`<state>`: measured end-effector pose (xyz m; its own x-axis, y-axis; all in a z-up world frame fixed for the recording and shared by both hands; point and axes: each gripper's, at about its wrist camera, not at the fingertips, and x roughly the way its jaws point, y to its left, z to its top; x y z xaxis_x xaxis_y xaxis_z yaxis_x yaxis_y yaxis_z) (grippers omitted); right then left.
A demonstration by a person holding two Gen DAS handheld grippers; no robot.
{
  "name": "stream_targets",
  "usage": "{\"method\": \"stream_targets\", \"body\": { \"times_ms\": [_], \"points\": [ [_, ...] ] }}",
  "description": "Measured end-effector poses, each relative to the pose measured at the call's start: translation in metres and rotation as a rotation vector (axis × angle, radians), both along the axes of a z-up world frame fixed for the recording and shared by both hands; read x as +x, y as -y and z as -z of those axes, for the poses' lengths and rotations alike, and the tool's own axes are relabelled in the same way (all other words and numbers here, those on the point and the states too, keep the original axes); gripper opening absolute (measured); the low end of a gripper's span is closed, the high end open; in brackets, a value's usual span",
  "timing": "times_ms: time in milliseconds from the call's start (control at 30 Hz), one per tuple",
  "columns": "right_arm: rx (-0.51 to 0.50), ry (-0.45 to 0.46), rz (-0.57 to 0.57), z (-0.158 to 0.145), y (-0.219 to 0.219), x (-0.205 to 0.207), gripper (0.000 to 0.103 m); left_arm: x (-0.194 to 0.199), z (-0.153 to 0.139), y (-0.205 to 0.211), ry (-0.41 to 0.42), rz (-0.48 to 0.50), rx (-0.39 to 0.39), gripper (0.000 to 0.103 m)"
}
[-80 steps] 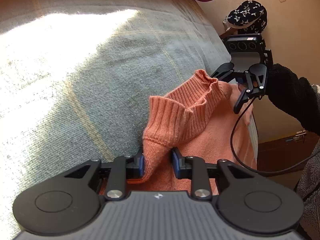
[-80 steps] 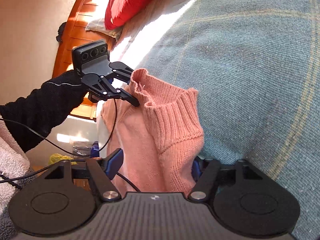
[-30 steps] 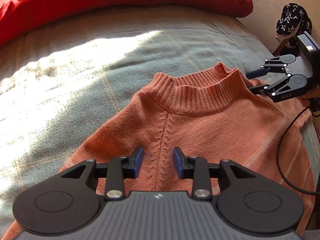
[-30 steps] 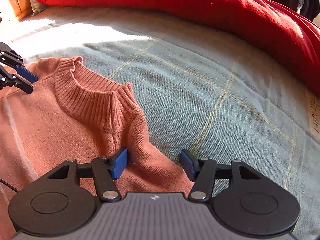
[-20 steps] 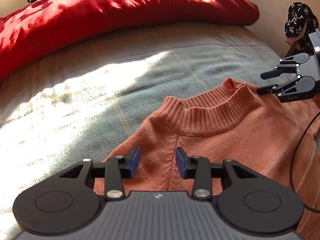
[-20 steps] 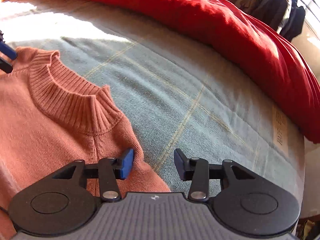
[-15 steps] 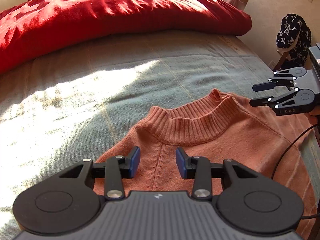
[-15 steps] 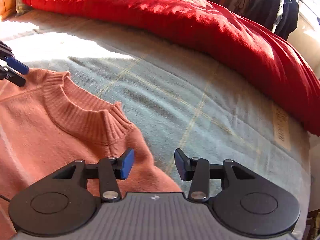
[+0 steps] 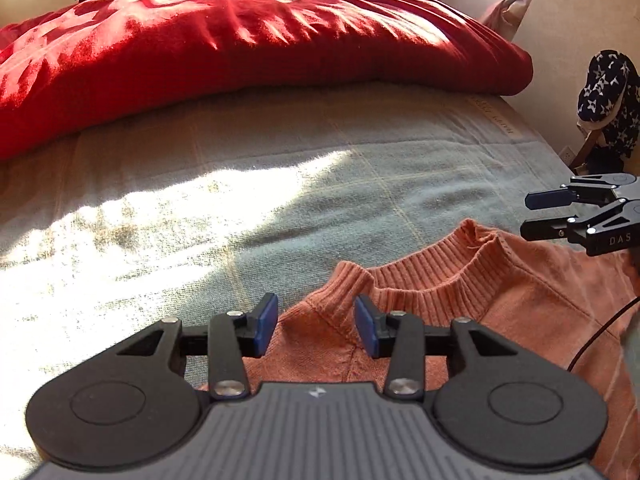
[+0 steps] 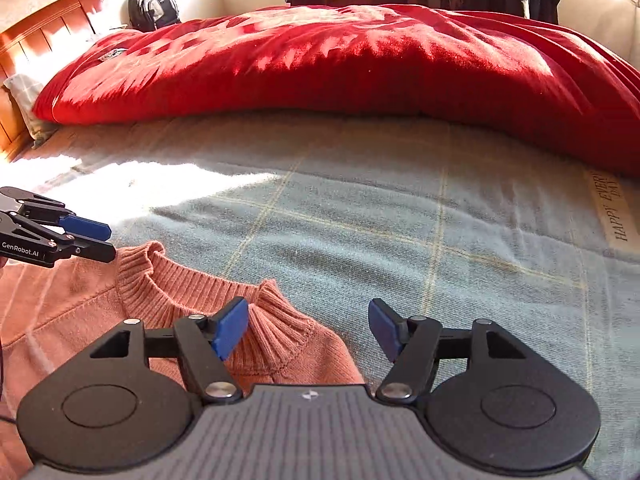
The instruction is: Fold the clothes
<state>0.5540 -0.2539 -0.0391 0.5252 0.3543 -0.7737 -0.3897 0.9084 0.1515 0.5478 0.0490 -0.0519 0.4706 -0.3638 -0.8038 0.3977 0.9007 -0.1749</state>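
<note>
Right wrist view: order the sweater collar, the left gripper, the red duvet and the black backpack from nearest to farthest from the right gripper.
1. Sweater collar: directly at the right gripper, beside its left fingertip.
2. Left gripper: at the left edge, above the sweater's far shoulder.
3. Red duvet: across the far side of the bed.
4. Black backpack: upper left, behind the duvet by the wall.

a salmon-orange knitted sweater (image 9: pixel 500 312) lies flat and spread out on a bed (image 9: pixel 280 184) covered with a pale blue-green checked blanket. its ribbed high collar (image 9: pixel 432 280) points toward the far side of the bed, standing slightly open and rumpled. a seam runs down from the collar at one shoulder. the body of the sweater extends toward the near edge, partly out of view.
</note>
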Motion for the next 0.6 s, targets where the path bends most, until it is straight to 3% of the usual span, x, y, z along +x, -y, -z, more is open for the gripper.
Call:
{"method": "stream_targets", "body": {
  "times_ms": [200,400,467,533,600],
  "points": [
    [-0.011,-0.033,0.039,-0.014,0.020,-0.072,0.078,-0.068,0.005,0.006,0.036,-0.024,0.094,0.046],
    [-0.074,-0.035,0.071,0.024,-0.012,-0.121,0.079,-0.126,0.017,0.014,0.058,-0.042,0.179,0.048],
    [-0.141,-0.021,0.054,0.045,-0.028,-0.125,0.084,-0.128,0.026,0.016,0.069,-0.033,0.210,0.055],
    [-0.184,0.054,0.009,0.051,-0.034,-0.132,0.089,-0.129,0.031,0.016,0.103,-0.016,0.255,0.072],
    [-0.222,0.054,-0.001,0.044,-0.031,-0.136,0.089,-0.128,0.030,0.010,0.101,-0.021,0.280,0.072]
  ]
}}
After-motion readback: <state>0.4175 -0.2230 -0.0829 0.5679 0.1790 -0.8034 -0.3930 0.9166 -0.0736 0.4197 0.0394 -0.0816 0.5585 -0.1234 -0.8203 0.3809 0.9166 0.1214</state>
